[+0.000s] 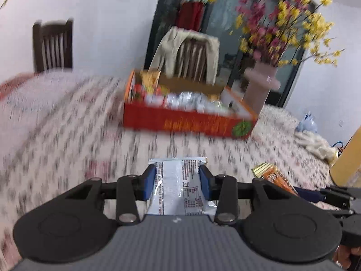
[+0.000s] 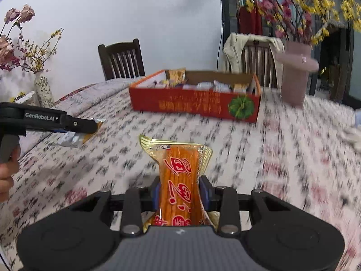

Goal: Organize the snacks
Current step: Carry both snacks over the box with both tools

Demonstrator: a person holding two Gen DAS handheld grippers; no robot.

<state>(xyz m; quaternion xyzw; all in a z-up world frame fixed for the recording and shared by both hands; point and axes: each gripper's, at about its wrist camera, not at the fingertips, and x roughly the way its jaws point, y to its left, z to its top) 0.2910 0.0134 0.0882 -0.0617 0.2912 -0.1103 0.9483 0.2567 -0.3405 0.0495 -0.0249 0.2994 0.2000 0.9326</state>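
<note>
Left gripper point(image 1: 177, 181): jaws pinching white snack packet point(image 1: 174, 189). Right gripper point(image 2: 179, 193): jaws pinching orange snack pack point(image 2: 179, 180). Both aloft above surface point(image 2: 293, 158). Best carried clear over red box point(image 2: 196, 103) rim, lowered among packets before release.

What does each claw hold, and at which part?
Left claw: white snack packet, by its long sides. Right claw: orange snack packet, by its middle.
</note>
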